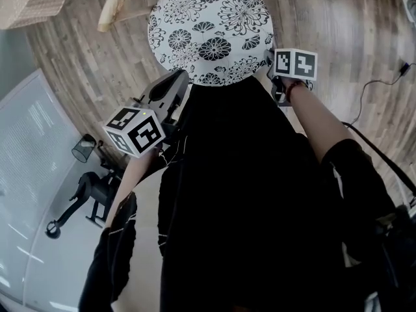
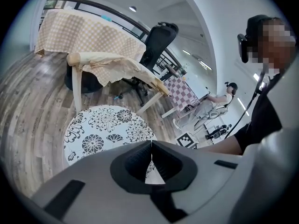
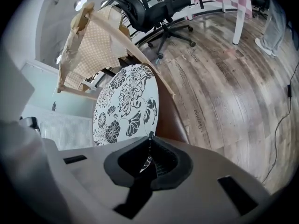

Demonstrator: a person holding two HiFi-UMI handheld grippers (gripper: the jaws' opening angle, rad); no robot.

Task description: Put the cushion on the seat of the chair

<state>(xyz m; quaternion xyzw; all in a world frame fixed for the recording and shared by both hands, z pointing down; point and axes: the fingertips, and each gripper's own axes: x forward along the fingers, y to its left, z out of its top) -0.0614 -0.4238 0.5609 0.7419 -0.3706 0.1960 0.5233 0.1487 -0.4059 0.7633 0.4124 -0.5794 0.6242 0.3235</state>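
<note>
While gripping from two sides, holding the round black-and-white flowered cushion (image 1: 211,31) nearly flat over the brown seat (image 3: 170,120) of the wooden chair (image 2: 76,85). Covering most of that seat with it, leaving only a brown strip showing along one rim in the right gripper view. Not showing clearly whether resting on the seat or hanging just above it. Pinching the cushion's near rim with the left hand-held gripper (image 2: 150,146), clamping tight on the fabric. Pinching the rim further round with the right hand-held gripper (image 3: 149,141), likewise pressing shut on the fabric. Showing a beige checked cloth (image 2: 119,69) draping over the chair's pale frame just beyond the cushion. Showing a black office chair (image 2: 156,41) standing further back on the plank floor (image 3: 233,87).
</note>
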